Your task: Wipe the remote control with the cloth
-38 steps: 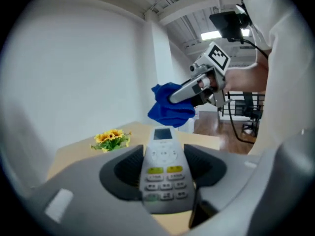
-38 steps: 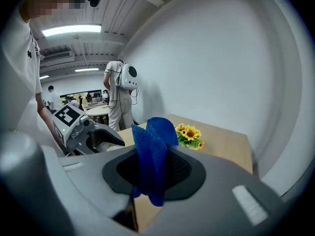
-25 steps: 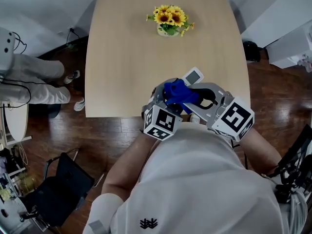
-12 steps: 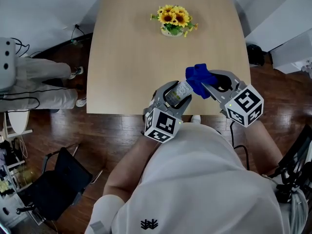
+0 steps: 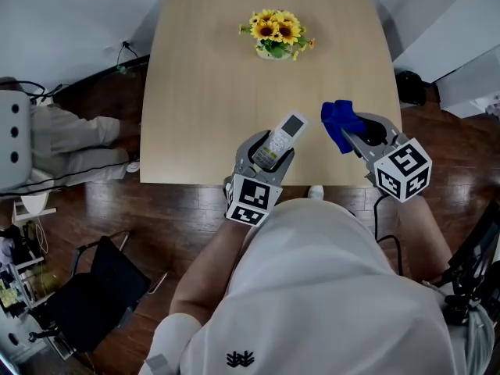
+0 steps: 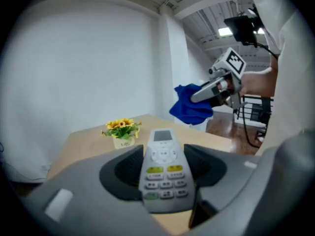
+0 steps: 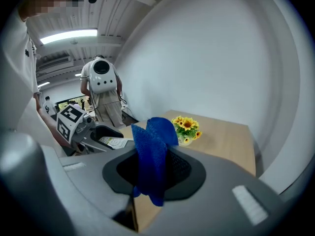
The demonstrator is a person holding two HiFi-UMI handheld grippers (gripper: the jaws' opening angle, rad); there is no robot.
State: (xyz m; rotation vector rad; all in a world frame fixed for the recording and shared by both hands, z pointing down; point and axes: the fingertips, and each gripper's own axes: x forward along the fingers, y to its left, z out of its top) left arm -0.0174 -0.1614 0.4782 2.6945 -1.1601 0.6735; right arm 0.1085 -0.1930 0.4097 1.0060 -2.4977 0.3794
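As the head view looks down, table (image 5: 211, 92): pale wood, filling the upper centre of the frame.
Flowers (image 5: 273, 31): yellow, in a small pot near the top edge of the table.
Left gripper (image 5: 269, 151): lower centre, over the table's near edge, jaws closed on the remote.
Remote (image 5: 291, 126): light grey, screen end sticking out past the jaws toward the upper right.
Right gripper (image 5: 361, 135): right of centre, near the table's near right corner, jaws clamped on the cloth.
Cloth (image 5: 337, 118): blue, bunched at the jaw tips, apart from the remote with bare table between them.
Bystander (image 5: 70, 143): legs at the left edge, on the dark wood floor.

Left gripper view
Left gripper (image 6: 165, 159): both jaws pressed against the remote's sides.
Remote (image 6: 162, 181): centre, buttons up, screen at the far end.
Right gripper (image 6: 214, 90): upper right, with the cloth (image 6: 189, 109) hanging from it, clear of the remote.
Flowers (image 6: 121, 129): left of centre, on the table (image 6: 83, 146).

Right gripper view
Right gripper (image 7: 153, 168): jaws pinching the cloth.
Cloth (image 7: 152, 156): centre, standing up above the jaws and drooping below them.
Left gripper (image 7: 106, 136): left of centre, holding the remote (image 7: 112, 142).
Flowers (image 7: 187, 127): just right of the cloth, on the table (image 7: 226, 141).
Bystander (image 7: 101, 92): standing in the upper left.
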